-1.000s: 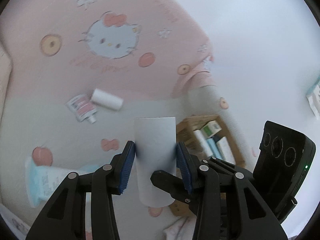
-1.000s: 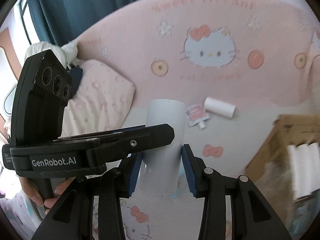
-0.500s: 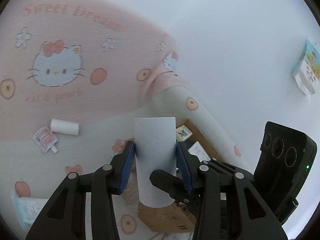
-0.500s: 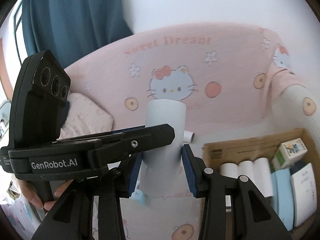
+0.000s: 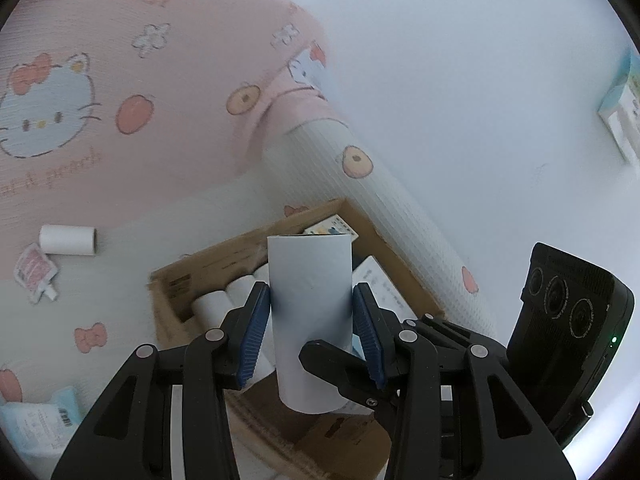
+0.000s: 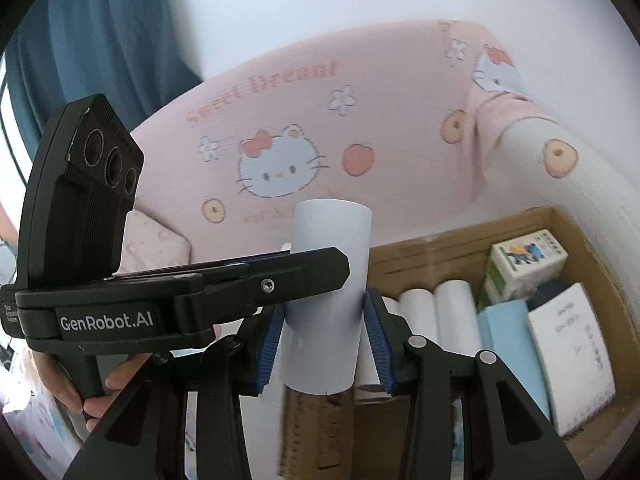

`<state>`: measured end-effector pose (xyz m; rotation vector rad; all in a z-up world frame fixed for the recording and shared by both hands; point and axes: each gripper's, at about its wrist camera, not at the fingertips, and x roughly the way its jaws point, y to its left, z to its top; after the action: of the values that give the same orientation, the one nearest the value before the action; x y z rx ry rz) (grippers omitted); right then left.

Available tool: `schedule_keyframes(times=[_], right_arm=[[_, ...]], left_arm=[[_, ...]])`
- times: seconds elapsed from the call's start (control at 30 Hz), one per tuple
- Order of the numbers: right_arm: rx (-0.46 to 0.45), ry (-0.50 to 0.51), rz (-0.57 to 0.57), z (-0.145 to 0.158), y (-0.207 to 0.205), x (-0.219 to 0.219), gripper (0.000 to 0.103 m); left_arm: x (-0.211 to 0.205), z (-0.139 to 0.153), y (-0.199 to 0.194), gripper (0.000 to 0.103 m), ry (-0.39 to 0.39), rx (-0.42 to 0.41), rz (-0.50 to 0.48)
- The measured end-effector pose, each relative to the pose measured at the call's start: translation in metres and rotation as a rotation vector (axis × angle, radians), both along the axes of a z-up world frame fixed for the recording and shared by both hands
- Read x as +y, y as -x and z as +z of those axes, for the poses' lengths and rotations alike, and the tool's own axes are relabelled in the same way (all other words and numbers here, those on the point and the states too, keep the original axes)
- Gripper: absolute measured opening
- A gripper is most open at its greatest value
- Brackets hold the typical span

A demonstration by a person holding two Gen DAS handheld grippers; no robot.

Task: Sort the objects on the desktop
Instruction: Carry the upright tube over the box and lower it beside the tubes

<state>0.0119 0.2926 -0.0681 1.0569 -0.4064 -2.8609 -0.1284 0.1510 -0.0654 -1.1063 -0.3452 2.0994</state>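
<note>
A: Left wrist view — the left gripper [image 5: 312, 316] has its jaws clamped on a white paper roll [image 5: 310, 304], one blue pad against each flank. The roll's long axis runs forward, along the fingers, its far end tipped toward the cardboard box [image 5: 176, 280] that lies ahead and below.

B: Right wrist view — the right gripper [image 6: 324, 334] likewise has its jaws clamped on a white roll [image 6: 328, 276], long axis forward. Whether this is the same roll held by both tools or a second one cannot be told. The left tool crosses in front, carried by a hand [image 6: 96, 396].

A: The relation that matters: the box lies just beyond and beneath the held roll, with other rolls [image 5: 224, 300] already lying side by side in its near end. The coming move probably calls for laying the roll level beside them.

B: The right view alone shows the box's full contents — the row of rolls [image 6: 436, 308], a small printed carton [image 6: 524, 260], pale packets [image 6: 508, 344].

A: The left view alone shows what is unsorted on the bed: a loose roll [image 5: 68, 240] and a sachet [image 5: 34, 272] just beside it.
</note>
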Motion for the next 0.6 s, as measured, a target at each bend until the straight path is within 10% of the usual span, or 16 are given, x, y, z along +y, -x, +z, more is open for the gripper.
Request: schedule_keyframes(times=[0.6], right_arm=[[-0.225, 0.140, 0.002, -0.054, 0.037, 0.056, 0.038]], left_arm=[[0.037, -0.057, 0.046, 0.047, 0.116, -0.236, 0.045]])
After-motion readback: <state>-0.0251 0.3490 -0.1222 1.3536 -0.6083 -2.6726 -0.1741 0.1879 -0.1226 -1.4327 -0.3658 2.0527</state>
